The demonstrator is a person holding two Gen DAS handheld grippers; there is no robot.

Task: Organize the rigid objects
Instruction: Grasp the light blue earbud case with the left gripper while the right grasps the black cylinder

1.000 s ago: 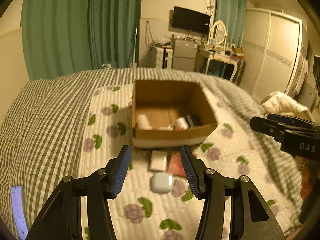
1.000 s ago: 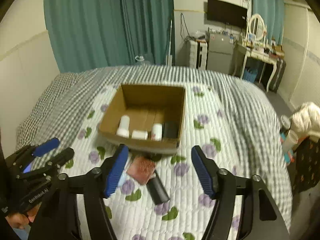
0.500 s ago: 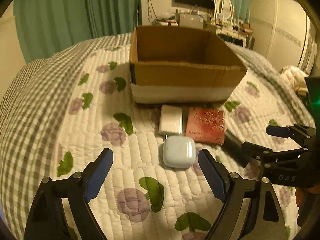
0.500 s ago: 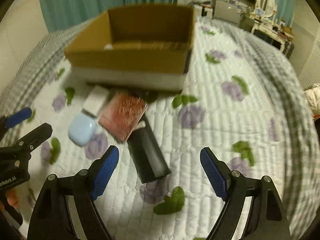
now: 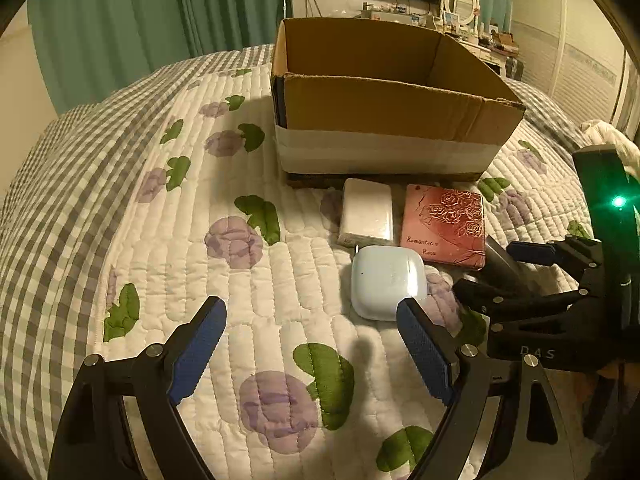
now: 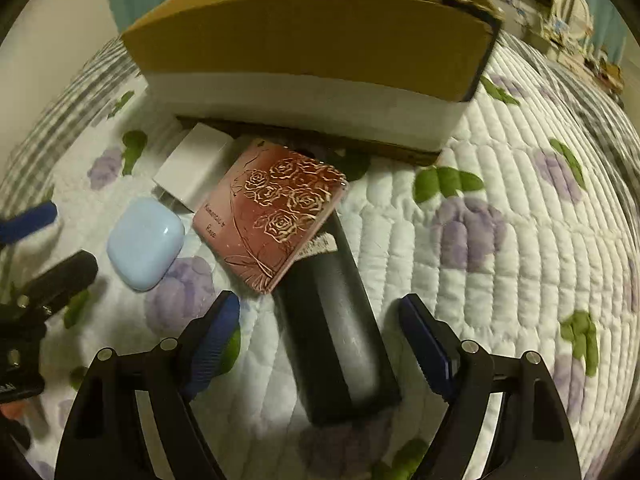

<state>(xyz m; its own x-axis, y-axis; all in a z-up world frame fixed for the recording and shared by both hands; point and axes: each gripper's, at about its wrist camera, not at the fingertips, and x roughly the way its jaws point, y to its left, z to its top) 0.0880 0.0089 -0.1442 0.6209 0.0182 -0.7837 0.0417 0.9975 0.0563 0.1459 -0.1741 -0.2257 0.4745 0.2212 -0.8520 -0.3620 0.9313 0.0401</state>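
Quilt [image 5: 168,264] fills both views now, since both grippers have dropped from well above the bed toward the items. Left gripper [image 5: 312,352] has spread its jaws wide and holds nothing; the blue case [image 5: 386,282] lies at its 1 o'clock, white block [image 5: 368,212] and red tin [image 5: 444,226] beyond, by the box [image 5: 384,120]. Right gripper [image 6: 320,340] is open too, its jaws lately narrowing slightly, and straddles the black bar [image 6: 336,344] without touching it.
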